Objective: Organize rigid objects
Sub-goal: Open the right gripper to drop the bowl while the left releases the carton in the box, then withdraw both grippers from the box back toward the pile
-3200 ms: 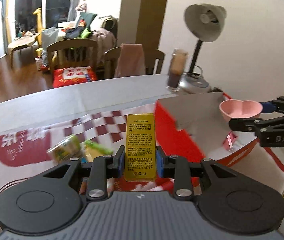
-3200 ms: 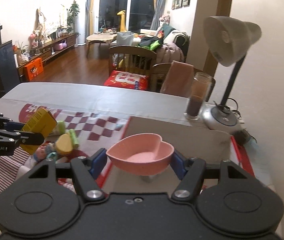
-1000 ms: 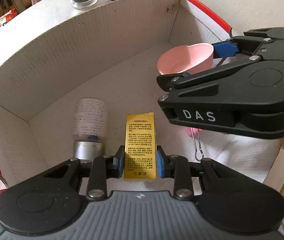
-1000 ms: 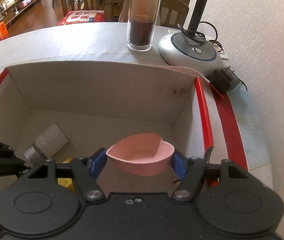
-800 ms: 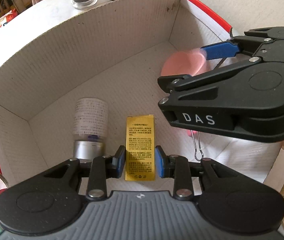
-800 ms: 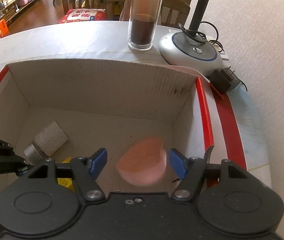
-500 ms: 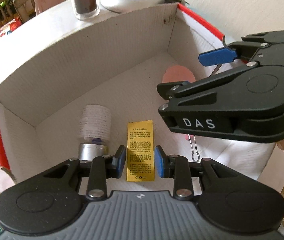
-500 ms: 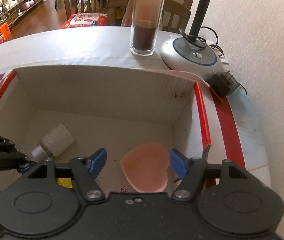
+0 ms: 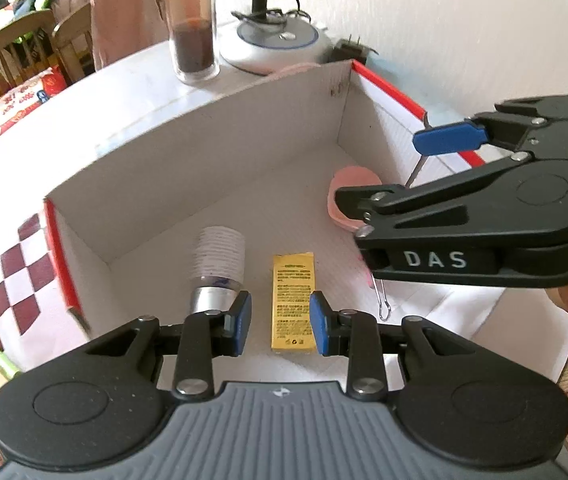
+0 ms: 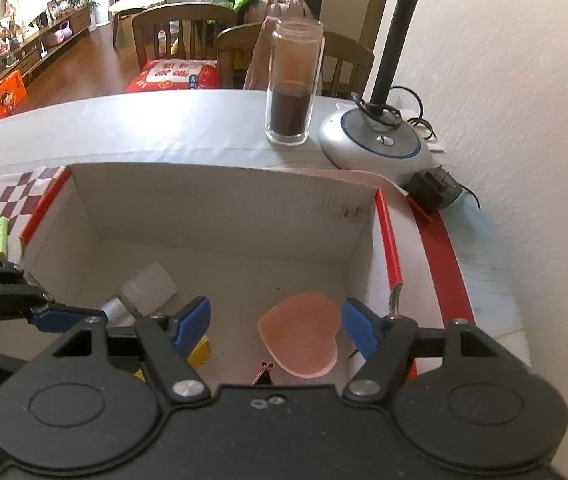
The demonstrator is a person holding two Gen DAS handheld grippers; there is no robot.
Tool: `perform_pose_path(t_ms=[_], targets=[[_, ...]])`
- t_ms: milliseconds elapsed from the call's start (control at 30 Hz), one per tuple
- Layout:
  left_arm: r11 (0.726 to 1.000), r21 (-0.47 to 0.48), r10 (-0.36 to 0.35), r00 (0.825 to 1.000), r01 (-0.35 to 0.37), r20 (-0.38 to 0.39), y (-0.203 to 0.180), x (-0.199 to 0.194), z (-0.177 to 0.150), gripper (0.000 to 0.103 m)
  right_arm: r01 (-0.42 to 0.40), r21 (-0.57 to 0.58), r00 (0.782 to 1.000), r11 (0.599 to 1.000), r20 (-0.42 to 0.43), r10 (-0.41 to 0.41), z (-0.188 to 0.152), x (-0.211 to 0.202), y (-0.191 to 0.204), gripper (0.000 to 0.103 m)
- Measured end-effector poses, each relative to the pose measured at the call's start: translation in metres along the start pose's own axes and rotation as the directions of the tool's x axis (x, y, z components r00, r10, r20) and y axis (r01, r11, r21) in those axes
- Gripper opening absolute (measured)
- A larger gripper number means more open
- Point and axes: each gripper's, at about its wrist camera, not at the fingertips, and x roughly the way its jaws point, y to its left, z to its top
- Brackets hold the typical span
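Two hand-held grippers hover over an open box (image 9: 220, 168) of white corrugated card with red outer faces, standing on the table (image 10: 124, 128). Left hand-held gripper (image 9: 280, 318) is released, its blue pads spread to either side of a flat yellow carton (image 9: 292, 300) printed with fine black text, which lies on the box floor. Right hand-held gripper (image 10: 276, 326) is likewise released, its pads wide apart above a smooth pink heart-shaped dish (image 10: 301, 334) resting on the floor near the right wall. Beside the carton lies a cylindrical bottle (image 9: 218, 270) with a pale printed label and a shiny silver cap, on its side. Only the left view shows the carton's whole face and a thin wire clip (image 9: 381, 300) on the floor under the right hand-held gripper (image 9: 447, 140); there the dish (image 9: 347, 184) is half hidden behind that black body marked DAS. Only the right view shows the dish's full heart outline, with the carton (image 10: 200, 350) cut down to a yellow corner. Behind the box stand a clear glass jar (image 10: 293, 84) part-filled with something dark brown, and a rounded grey lamp base (image 10: 375, 144) with a black stem.
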Motion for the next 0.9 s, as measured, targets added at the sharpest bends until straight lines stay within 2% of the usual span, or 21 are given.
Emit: perform_pose_path(t_ms=[100, 500, 900], targets=[[1.000, 0.001, 0.001, 1.000, -0.001, 0.027, 0.000, -0.014, -0.007, 0.030, -0.007, 0.004, 1.000, 1.000, 0.019, 0.007, 0.000, -0.011, 0.003, 0.078], [1.000, -0.017, -0.001, 0.991, 0.003, 0.134, 0.019, -0.071, -0.035, 0.030, -0.022, 0.018, 0.997, 1.000, 0.078, 0.021, -0.002, -0.046, 0.027, 0.081], [1.000, -0.021, 0.016, 0.967, -0.011, 0.254, 0.050, -0.130, -0.074, 0.030, -0.046, 0.028, 0.989, 0.999, 0.142, 0.041, -0.008, -0.085, 0.078, 0.086]])
